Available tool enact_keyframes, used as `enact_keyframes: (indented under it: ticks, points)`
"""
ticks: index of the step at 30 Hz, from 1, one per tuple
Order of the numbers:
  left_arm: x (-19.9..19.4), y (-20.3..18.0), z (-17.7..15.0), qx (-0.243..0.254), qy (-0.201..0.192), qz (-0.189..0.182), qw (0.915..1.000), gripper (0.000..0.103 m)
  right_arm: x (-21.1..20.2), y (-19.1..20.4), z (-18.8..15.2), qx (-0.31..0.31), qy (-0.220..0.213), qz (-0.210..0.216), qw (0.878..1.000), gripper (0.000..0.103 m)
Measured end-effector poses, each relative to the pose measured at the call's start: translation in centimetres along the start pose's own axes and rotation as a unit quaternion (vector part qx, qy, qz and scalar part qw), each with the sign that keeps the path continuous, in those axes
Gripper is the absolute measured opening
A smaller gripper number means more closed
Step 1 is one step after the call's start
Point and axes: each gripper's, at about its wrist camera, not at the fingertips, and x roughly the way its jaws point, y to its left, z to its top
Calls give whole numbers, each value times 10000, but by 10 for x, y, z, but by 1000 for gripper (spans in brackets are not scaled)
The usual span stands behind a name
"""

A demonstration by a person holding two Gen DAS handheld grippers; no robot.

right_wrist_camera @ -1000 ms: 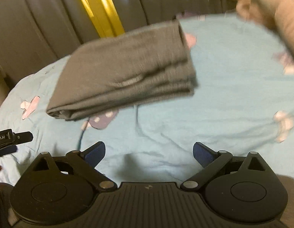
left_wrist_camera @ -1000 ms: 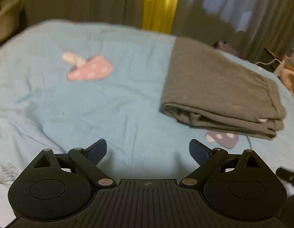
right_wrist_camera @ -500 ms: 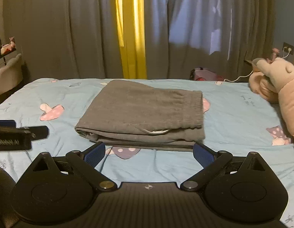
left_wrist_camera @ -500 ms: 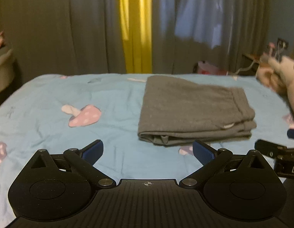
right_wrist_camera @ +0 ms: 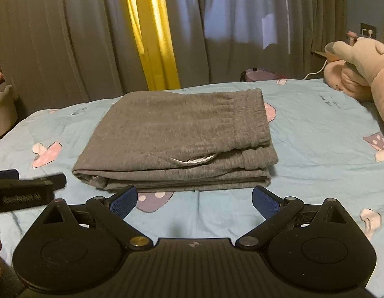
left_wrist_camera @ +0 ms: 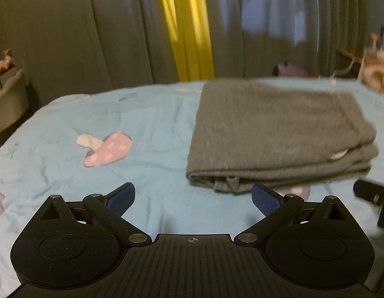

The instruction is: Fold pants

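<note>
Left gripper [left_wrist_camera: 193, 197]: jaws spread wide after just opening further, nothing between the blue pads [left_wrist_camera: 121, 196], hanging over bare sheet [left_wrist_camera: 152, 129] just short of the pants [left_wrist_camera: 274, 134]. Right gripper [right_wrist_camera: 194, 198]: jaws likewise wide apart, empty, blue pads [right_wrist_camera: 264, 201] poised over the sheet just in front of the pants' near edge, not touching the cloth.

Pants, grey, folded into a thick flat stack on the light blue sheet, layered edges facing the grippers, elastic waistband [right_wrist_camera: 251, 119] at the stack's right end, a white drawstring loop [right_wrist_camera: 195, 160] peeking from the near-right side. Left-wrist view smeared by motion, so the stack's layers hard to count there; seemingly three or four in the right-wrist view.

Left of the pants, a pink mushroom print [left_wrist_camera: 106, 149] on the sheet; just in front of the stack, partly under its near edge, a purple mushroom print [right_wrist_camera: 153, 201]. Right of the pants, near the sheet's edge, a pink plush toy [right_wrist_camera: 358, 67]. Beyond the pants, grey curtains [right_wrist_camera: 67, 37] with a yellow strip [right_wrist_camera: 154, 37] between them.
</note>
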Motion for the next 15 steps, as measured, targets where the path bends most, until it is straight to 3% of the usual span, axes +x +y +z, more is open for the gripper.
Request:
enact_keyframes:
  ticks: [6, 15]
  points:
    - [25, 0, 0, -27, 255, -283, 9993, 103, 28, 3, 3, -244, 70, -377, 9990, 99]
    - [50, -6, -1, -36, 434, -587, 9973, 103, 57, -7, 1, -62, 203, -383, 9990, 99]
